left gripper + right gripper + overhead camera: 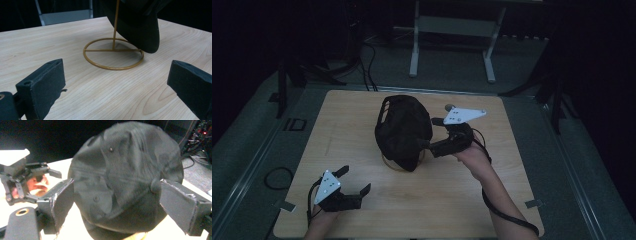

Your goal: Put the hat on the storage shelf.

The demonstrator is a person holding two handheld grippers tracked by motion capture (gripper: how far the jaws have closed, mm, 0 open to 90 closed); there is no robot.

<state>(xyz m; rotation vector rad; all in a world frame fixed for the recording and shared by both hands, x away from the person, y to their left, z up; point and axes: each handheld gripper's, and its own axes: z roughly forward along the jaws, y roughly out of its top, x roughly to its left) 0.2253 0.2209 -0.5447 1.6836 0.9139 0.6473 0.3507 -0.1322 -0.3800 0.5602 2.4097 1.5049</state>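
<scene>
I'm seeing a black cap [403, 127] sitting on a gold wire stand [113, 53] near the table's [362, 115] center, a bit toward the far edge. My R gripper [428, 134] is reaching at the cap from the right; in the right gripper view its jaws are standing wide apart w/ the cap between them, close to both pads, but I can't tell if they're touching it. My L gripper [352, 181] is sitting by the near-left corner, jaws spread wide, gripping nothing, pointing at the stand's ring base.
</scene>
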